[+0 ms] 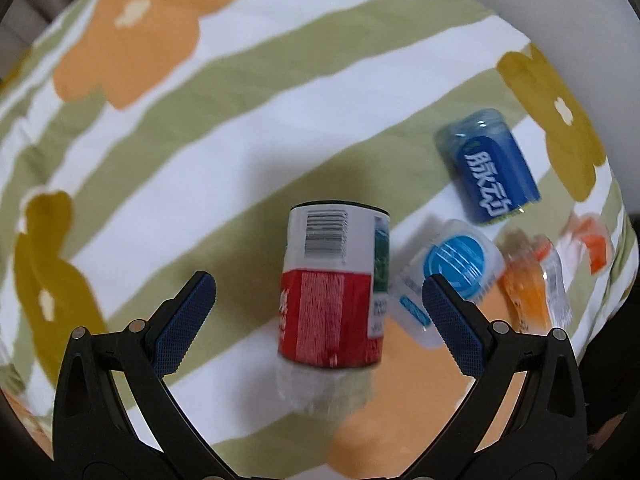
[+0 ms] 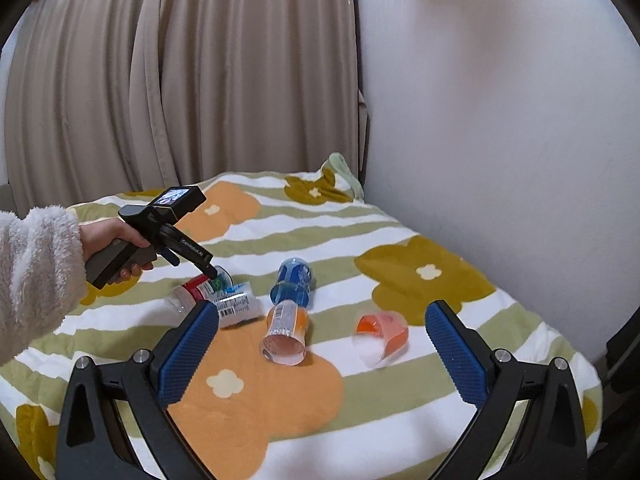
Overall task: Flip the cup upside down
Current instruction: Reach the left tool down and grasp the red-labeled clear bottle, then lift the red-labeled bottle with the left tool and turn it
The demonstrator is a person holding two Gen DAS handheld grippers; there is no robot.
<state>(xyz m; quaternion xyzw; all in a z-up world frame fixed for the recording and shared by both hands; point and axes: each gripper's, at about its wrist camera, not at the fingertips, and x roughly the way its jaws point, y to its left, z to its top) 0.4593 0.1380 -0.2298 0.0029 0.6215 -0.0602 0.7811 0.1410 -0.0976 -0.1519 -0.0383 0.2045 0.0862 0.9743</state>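
Observation:
Several clear plastic cups lie on their sides on a flowered bedspread (image 2: pixel 400 240). In the left wrist view a red-and-white labelled cup (image 1: pixel 332 288) lies between and just beyond the open fingers of my left gripper (image 1: pixel 316 304), untouched. It also shows in the right wrist view (image 2: pixel 200 288), under the left gripper's tip (image 2: pixel 208 270). My right gripper (image 2: pixel 322 354) is open and empty, above the bed, short of an orange-labelled cup (image 2: pixel 284 332).
A white-and-blue cup (image 1: pixel 448 276), a blue cup (image 1: pixel 494 168) and orange cups (image 1: pixel 536 284) lie right of the red one. In the right wrist view an orange-bottomed cup (image 2: pixel 382 332) lies at right. A white wall (image 2: pixel 500 120) and curtains (image 2: pixel 180 80) bound the bed.

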